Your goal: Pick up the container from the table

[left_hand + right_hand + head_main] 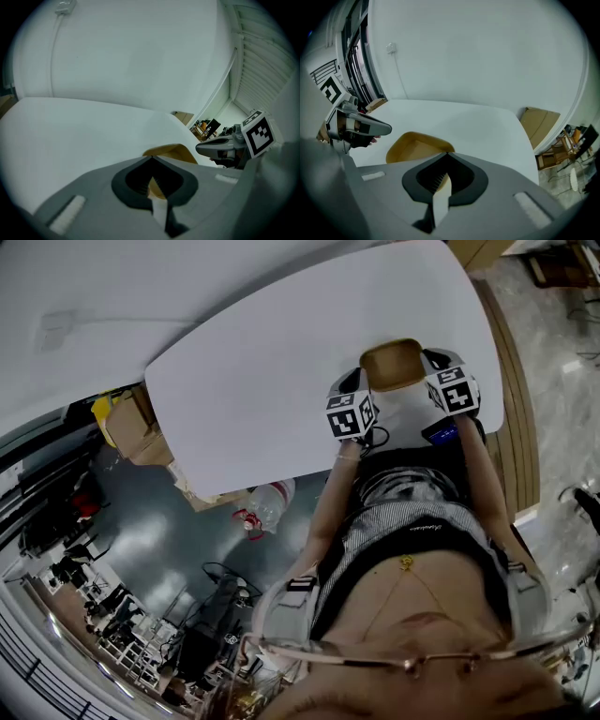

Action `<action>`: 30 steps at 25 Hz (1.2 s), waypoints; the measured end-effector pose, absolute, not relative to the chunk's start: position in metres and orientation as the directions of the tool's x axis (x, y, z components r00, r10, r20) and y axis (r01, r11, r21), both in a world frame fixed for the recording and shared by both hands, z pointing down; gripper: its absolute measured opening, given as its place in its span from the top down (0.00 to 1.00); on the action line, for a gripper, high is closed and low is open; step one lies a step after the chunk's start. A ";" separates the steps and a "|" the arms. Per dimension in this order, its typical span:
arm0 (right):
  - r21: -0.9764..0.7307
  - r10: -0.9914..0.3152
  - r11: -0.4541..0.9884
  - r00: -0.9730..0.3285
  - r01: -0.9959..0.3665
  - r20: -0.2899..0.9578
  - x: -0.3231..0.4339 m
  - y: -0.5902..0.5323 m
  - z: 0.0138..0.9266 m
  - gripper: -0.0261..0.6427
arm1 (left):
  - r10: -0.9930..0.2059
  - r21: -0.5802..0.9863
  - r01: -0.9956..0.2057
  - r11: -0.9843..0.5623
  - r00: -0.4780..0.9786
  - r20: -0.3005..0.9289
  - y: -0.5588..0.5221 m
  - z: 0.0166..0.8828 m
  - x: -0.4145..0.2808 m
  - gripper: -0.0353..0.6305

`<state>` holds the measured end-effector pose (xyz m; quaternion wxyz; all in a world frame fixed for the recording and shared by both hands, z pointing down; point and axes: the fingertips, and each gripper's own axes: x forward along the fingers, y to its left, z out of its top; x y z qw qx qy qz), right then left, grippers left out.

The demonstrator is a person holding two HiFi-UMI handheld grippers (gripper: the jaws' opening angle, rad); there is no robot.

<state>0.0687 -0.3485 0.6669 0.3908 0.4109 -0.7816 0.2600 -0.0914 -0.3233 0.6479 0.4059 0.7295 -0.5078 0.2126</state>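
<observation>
A shallow tan container is at the near edge of the white table, held between my two grippers. The left gripper is shut on its left rim and the right gripper on its right rim. In the left gripper view the tan container runs into the closed jaws of the left gripper, with the right gripper opposite. In the right gripper view the container enters the right gripper, and the left gripper faces it. I cannot tell whether the container touches the table.
Cardboard boxes and a plastic bottle lie on the floor under the table's left end, among cables. A flat cardboard sheet leans past the table's far right corner. A white wall stands behind the table.
</observation>
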 end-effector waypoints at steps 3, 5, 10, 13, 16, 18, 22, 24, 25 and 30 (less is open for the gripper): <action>-0.095 -0.417 0.523 -0.351 -0.847 0.838 0.072 -0.346 0.676 0.92 | -0.552 0.379 -0.914 -0.146 0.393 0.735 -0.321 0.654 -0.091 0.95; -0.101 -0.407 0.518 -0.348 -0.849 0.844 0.074 -0.345 0.680 0.92 | -0.542 0.380 -0.914 -0.143 0.394 0.742 -0.320 0.659 -0.090 0.95; -0.112 -0.390 0.511 -0.346 -0.852 0.853 0.075 -0.346 0.686 0.92 | -0.523 0.384 -0.915 -0.126 0.390 0.758 -0.318 0.668 -0.090 0.95; -0.115 -0.379 0.509 -0.343 -0.853 0.860 0.074 -0.346 0.689 0.92 | -0.525 0.369 -0.925 -0.093 0.361 0.771 -0.319 0.671 -0.095 0.95; -0.123 -0.378 0.498 -0.342 -0.858 0.860 0.074 -0.347 0.691 0.81 | -0.509 0.394 -0.916 -0.070 0.372 0.776 -0.318 0.677 -0.095 0.81; -0.137 -0.372 0.485 -0.346 -0.863 0.861 0.075 -0.348 0.694 0.78 | -0.497 0.406 -0.912 -0.060 0.380 0.780 -0.317 0.683 -0.093 0.81; -0.159 -0.338 0.476 -0.346 -0.865 0.875 0.075 -0.347 0.704 0.75 | -0.458 0.409 -0.911 -0.046 0.384 0.802 -0.315 0.700 -0.084 0.74; -0.166 -0.314 0.475 -0.342 -0.864 0.886 0.074 -0.346 0.711 0.76 | -0.430 0.420 -0.907 -0.034 0.393 0.813 -0.313 0.712 -0.078 0.73; -0.168 -0.303 0.474 -0.339 -0.864 0.891 0.073 -0.346 0.714 0.78 | -0.419 0.419 -0.908 -0.027 0.390 0.820 -0.312 0.717 -0.076 0.73; -0.165 -0.275 0.469 -0.320 -0.868 0.906 0.071 -0.345 0.721 0.87 | -0.420 0.382 -0.924 -0.002 0.347 0.838 -0.313 0.723 -0.076 0.88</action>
